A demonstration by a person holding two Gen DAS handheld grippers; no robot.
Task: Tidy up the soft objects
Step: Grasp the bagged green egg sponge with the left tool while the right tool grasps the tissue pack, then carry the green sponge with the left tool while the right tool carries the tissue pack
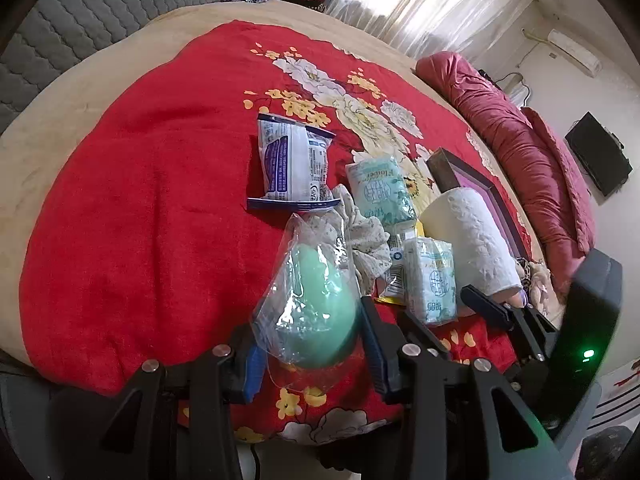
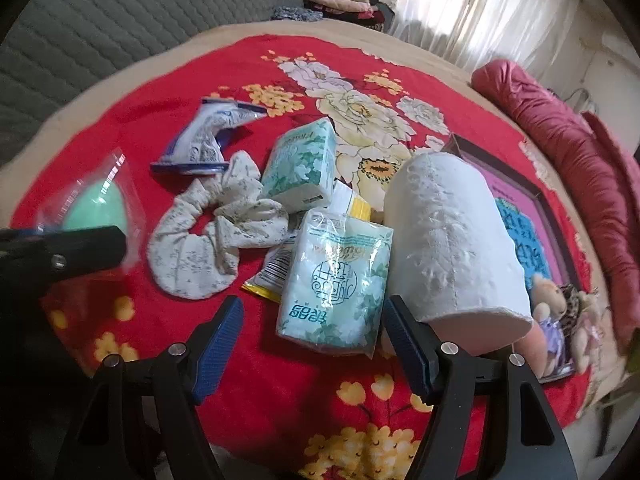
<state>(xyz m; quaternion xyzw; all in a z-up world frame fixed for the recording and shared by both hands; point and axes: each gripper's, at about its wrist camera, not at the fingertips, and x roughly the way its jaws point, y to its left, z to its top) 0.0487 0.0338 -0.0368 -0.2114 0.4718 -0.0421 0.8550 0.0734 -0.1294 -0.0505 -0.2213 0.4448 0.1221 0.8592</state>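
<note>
A plush red blanket (image 2: 140,128) with printed flowers covers the bed. A matt green sponge (image 1: 320,304) sits in a glossy, crinkled clear plastic bag. The paper roll (image 2: 452,240) is white and embossed. Tissue packs (image 2: 336,280) wear shiny film. The scrunchie (image 2: 208,236) is soft printed cloth. Claw pads (image 2: 218,344) are ribbed blue rubber.

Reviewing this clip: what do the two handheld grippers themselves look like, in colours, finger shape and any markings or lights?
Both match: the left gripper and right gripper have black angular fingers with triangular cut-outs, silver round screw heads at the pivots, and blue ribbed pads on the inner faces. In the left wrist view the right gripper's dark grey body shows a small green light. No cables, sleeves or hands are visible.
</note>
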